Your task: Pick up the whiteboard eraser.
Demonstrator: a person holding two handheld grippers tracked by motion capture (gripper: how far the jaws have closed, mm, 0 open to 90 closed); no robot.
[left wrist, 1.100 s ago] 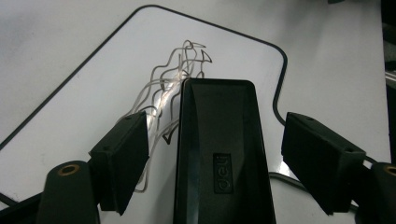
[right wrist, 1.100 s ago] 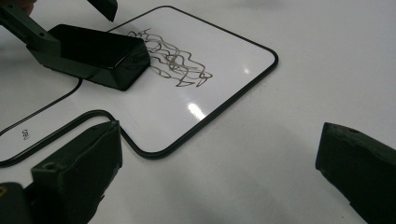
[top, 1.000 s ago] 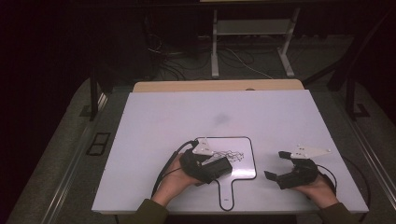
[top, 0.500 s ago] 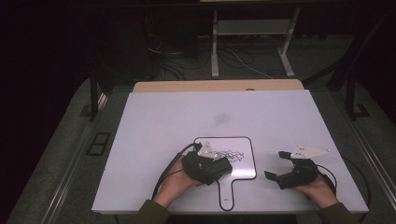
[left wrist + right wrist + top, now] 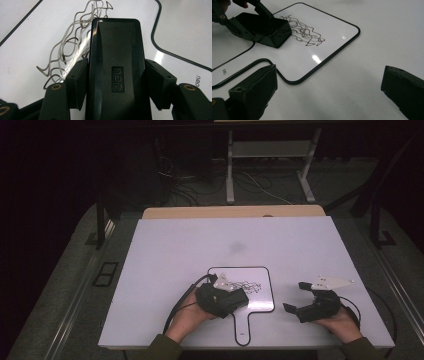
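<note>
A small whiteboard (image 5: 257,299) with a black rim and a handle lies on the white table's near side. A thin wavy scribble (image 5: 248,285) (image 5: 71,47) (image 5: 303,31) is drawn on it. My left gripper (image 5: 235,301) (image 5: 116,71) is shut on a black eraser (image 5: 116,50) (image 5: 264,28) marked "deli", which rests on the board at the scribble's near-left edge. To the right of the board, my right gripper (image 5: 295,296) (image 5: 329,87) lies low on the table, open with nothing between its fingers.
The white table (image 5: 200,245) reaches far beyond the board. A wooden strip (image 5: 232,212) runs along its far edge. Cables and a metal stand (image 5: 270,165) are on the dark floor behind. A cable (image 5: 177,307) trails from the left gripper.
My left gripper with the eraser has shifted slightly to the right over the board. The right gripper has stayed in place.
</note>
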